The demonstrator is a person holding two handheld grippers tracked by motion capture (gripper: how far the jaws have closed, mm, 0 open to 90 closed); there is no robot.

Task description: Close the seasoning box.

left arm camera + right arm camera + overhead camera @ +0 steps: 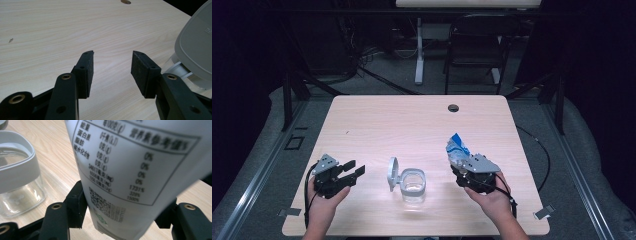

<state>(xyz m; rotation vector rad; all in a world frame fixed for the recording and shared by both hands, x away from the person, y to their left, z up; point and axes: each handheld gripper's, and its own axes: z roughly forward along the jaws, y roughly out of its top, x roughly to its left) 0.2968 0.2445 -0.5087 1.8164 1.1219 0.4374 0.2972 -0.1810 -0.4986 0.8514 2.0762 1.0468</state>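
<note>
A clear square jar [413, 186] with a grey rim stands near the table's front middle, its grey hinged lid [393, 173] flipped up on its left side. My right gripper [460, 165] is to the jar's right, shut on a blue and white packet [456, 148] that sticks up from the jaws. In the right gripper view the packet [130, 170] shows a printed nutrition table and the jar [17, 185] sits to the left. My left gripper [353, 170] is open left of the jar, nothing between its pads [87, 72], with the lid [196, 50] at the right.
The wooden table [377, 120] has a round cable hole [453, 107] near its far edge. A dark chair [477, 45] and a white desk leg [419, 50] stand beyond the table. Black frame posts flank both sides.
</note>
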